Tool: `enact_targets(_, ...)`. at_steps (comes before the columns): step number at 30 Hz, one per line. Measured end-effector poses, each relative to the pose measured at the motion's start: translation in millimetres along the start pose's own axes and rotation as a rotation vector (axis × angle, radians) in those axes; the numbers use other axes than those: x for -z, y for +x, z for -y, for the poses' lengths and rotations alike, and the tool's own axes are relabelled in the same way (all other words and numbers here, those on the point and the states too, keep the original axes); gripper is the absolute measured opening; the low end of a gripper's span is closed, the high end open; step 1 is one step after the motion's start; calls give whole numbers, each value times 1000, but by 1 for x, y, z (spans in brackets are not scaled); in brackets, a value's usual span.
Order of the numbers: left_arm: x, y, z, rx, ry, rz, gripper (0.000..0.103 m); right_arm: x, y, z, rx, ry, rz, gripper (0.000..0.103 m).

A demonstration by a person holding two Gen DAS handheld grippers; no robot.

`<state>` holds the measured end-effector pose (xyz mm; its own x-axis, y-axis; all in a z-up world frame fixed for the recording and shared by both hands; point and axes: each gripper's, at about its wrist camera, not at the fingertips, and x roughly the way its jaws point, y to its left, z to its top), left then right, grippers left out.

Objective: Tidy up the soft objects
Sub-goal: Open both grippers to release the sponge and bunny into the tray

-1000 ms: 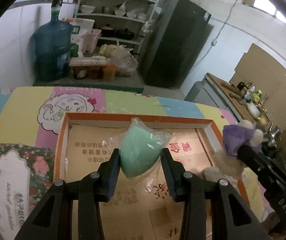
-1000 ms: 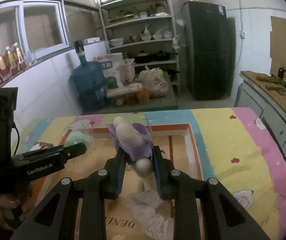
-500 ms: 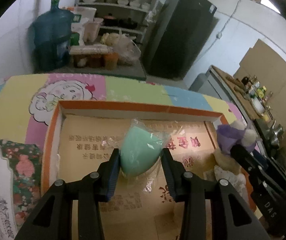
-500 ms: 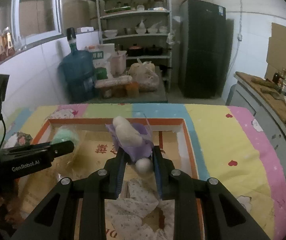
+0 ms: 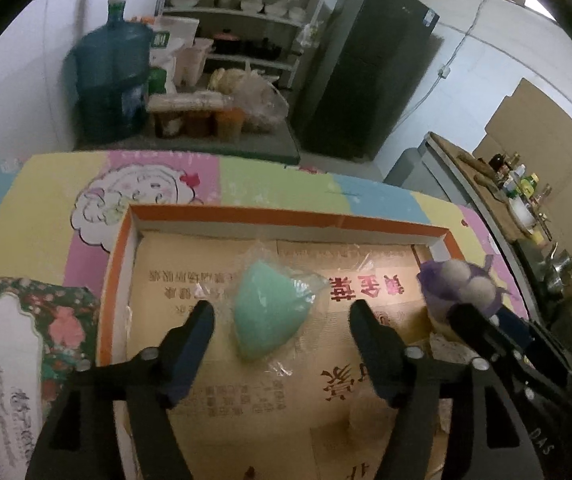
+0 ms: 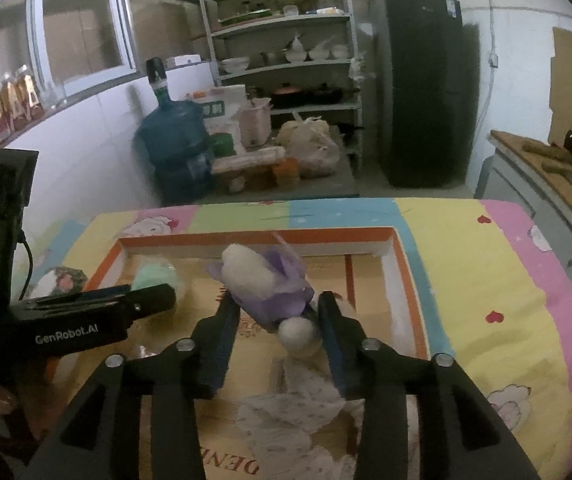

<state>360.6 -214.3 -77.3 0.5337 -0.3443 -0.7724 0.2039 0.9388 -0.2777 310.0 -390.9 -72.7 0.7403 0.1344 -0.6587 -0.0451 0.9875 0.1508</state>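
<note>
Kitchen shelves and a dark fridge stand behind a table under a pastel cartoon cloth (image 6: 466,264), which bears a shallow orange-rimmed cardboard tray (image 5: 222,216). Left gripper (image 5: 282,316) has just sprung wide; the bagged green sponge (image 5: 270,312) lies loose between its jaws on the tray floor. Right gripper (image 6: 278,312) has just been opening, its jaws apart beside the purple-and-white plush toy (image 6: 262,284) over the tray.

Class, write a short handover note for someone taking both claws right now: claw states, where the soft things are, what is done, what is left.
Left claw: jaws have just been opening, now clear of the mint-green sponge in clear plastic wrap, which lies in the shallow orange-rimmed cardboard box.
Right claw: jaws have just been opening; the purple cloth bundle with white fluffy balls sits between them; grip unclear.
Done: sponge delivered.
Left: release bundle, withdraw both claws.
</note>
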Motion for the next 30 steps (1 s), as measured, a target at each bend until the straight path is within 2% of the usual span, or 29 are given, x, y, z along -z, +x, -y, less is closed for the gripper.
enact_targets(9,-1,-25,3,-22,30,67,75,5,-2,-4,-46,25,-2,52)
enact_targets(14,-2,-37,2,-6,29,80,75,5,-7,-3,-83,45,11,53)
enact_targets(16,-2,-46,5,-11,48,109,75,5,-11,-5,-100,40,24,60)
enact_targets(23,0,-76,4,-7,71,177,75,4,-30,-15,-122,37,66,63)
enact_targets(27,7,-96,-1,-33,95,228,75,6,-45,-24,-131,31,94,74)
enact_targets(30,15,-115,-12,-30,92,271,76,11,-62,-33,-140,31,128,75)
